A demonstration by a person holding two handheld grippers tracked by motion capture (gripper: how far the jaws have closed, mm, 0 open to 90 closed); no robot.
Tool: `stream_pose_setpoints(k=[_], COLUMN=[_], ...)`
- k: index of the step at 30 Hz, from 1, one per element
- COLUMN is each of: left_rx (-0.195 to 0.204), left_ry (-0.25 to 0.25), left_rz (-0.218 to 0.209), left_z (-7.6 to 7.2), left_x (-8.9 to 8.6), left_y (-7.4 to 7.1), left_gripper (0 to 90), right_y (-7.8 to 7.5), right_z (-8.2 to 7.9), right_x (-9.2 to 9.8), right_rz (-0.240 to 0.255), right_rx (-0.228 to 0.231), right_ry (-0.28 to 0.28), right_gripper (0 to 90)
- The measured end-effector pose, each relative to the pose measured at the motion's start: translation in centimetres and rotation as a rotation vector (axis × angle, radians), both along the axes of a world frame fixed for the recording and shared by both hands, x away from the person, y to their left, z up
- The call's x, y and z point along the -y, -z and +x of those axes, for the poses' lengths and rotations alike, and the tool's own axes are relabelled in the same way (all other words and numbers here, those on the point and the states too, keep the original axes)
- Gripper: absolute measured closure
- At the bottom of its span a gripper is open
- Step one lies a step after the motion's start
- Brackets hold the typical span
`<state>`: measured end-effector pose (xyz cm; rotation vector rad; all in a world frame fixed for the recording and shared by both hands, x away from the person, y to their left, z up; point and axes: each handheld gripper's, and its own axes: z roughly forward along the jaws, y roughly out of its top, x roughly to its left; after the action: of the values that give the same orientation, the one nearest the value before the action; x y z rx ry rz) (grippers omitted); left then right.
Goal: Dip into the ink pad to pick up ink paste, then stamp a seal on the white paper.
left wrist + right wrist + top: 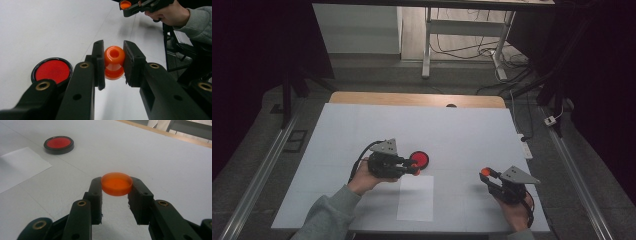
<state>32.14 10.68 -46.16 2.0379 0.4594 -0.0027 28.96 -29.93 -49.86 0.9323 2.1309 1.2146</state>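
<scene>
One orange stamp (114, 62) is clamped by the left gripper (113, 63), one orange cap (116, 183) by the right gripper (116, 185) — one red ink pad (52, 70) lies beside the left; no writing is seen.

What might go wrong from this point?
The left gripper pinches the orange knob-shaped piece only at its narrow waist; it may twist or slip. The right gripper holds the orange cap by its rim at the jaw tips, so it could pop out onto the table.

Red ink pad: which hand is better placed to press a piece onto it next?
Left, likely. The left tool holds the orange stamp right beside the red ink pad. The right tool, gripping the orange cap, sits far across the white table.
</scene>
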Motion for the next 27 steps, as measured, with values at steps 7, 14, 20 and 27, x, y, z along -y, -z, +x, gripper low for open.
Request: stream_pose_setpoints(k=[7, 14, 20, 27], left_rx=[0.000, -0.005, -0.010, -0.009], left_ry=[0.009, 0.017, 0.018, 0.012], left_rz=[-0.001, 0.004, 0.011, 0.011], left_z=[-0.5, -0.9, -1.1, -1.3], left_x=[-0.1, 0.2, 0.3, 0.4], left_y=[0.0, 0.2, 0.6, 0.7], left_gripper=[72.1, 72.1, 72.1, 72.1], right_y=[0.0, 0.0, 0.0, 0.0], right_z=[0.0, 0.0, 0.0, 0.0], right_x=[0.0, 0.0, 0.0, 0.0], right_rz=[0.000, -0.002, -0.001, -0.001], right_rx=[0.001, 0.000, 0.000, 0.001], right_ry=[-0.001, 0.000, 0.000, -0.001], right_gripper=[64.6, 64.6, 64.6, 64.6])
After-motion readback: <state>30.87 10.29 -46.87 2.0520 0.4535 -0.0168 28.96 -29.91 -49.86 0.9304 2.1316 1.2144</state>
